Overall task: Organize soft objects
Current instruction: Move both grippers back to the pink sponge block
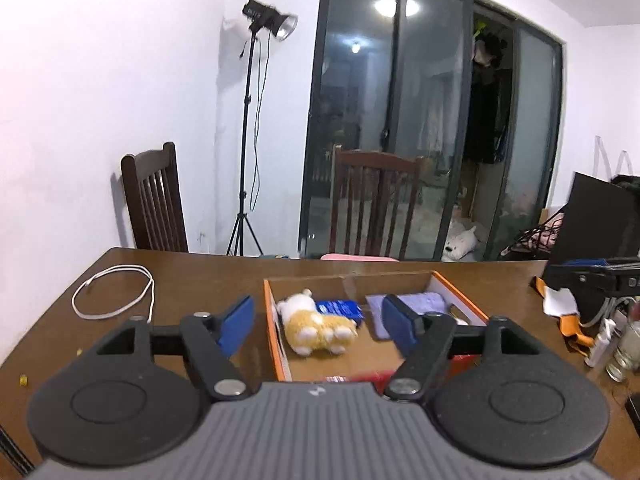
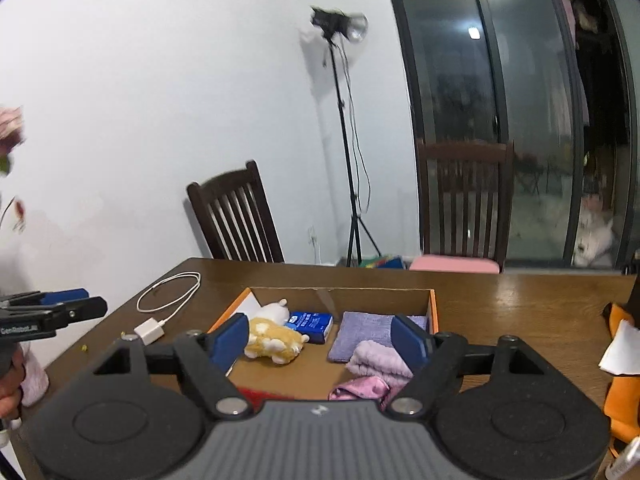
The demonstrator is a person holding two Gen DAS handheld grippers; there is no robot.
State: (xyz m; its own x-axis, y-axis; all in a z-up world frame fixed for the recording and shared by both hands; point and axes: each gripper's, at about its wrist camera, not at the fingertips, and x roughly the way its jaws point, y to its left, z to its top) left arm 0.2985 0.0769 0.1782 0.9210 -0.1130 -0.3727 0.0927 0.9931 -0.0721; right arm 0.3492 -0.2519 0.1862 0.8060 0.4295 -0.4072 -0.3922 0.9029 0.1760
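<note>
An orange-rimmed cardboard box (image 1: 276, 332) (image 2: 433, 308) sits on the wooden table. Inside lie a yellow-and-white plush dog (image 1: 316, 326) (image 2: 274, 338), a blue tissue pack (image 1: 340, 309) (image 2: 310, 324), a purple cloth (image 2: 362, 334) (image 1: 424, 302), a folded lilac towel (image 2: 378, 358) and a pink satin item (image 2: 362, 388). My left gripper (image 1: 320, 326) hovers above and before the box, open, nothing between its blue pads. My right gripper (image 2: 320, 340) is likewise open and empty over the box's near side. The left gripper (image 2: 60, 306) also shows at the left edge of the right wrist view.
A white charging cable (image 1: 114, 292) (image 2: 168, 292) with its plug (image 2: 149, 330) lies left of the box. Two dark chairs (image 1: 154, 200) (image 1: 374, 196) stand behind the table, a light stand (image 1: 248, 136) by the wall. Bottles and orange items (image 1: 600, 336) crowd the right edge.
</note>
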